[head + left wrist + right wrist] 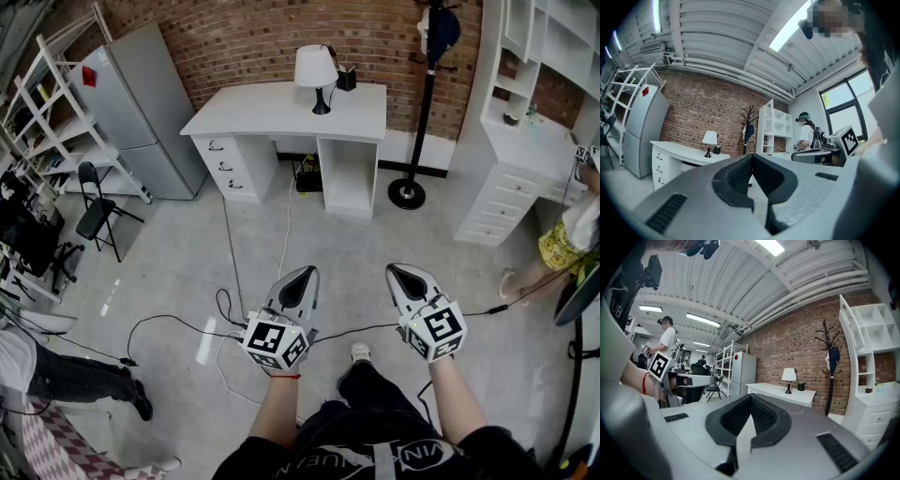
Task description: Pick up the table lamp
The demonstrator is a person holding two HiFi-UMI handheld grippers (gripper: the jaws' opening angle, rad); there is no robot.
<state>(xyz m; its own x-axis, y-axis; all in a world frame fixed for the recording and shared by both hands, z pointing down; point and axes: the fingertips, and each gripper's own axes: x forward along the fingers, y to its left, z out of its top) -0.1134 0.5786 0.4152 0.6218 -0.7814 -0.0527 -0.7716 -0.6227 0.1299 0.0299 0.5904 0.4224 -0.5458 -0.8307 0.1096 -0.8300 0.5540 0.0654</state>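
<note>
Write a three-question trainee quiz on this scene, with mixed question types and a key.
1. True or false: the white-shaded table lamp with a black base stands on the white desk.
2. Pick one. The jaws of the right gripper are: A) open and empty; B) shut and empty; C) shut on the lamp.
3. Short answer: in the head view, what stands just left of the desk?

Key
1. True.
2. B.
3. The tall grey refrigerator.
</note>
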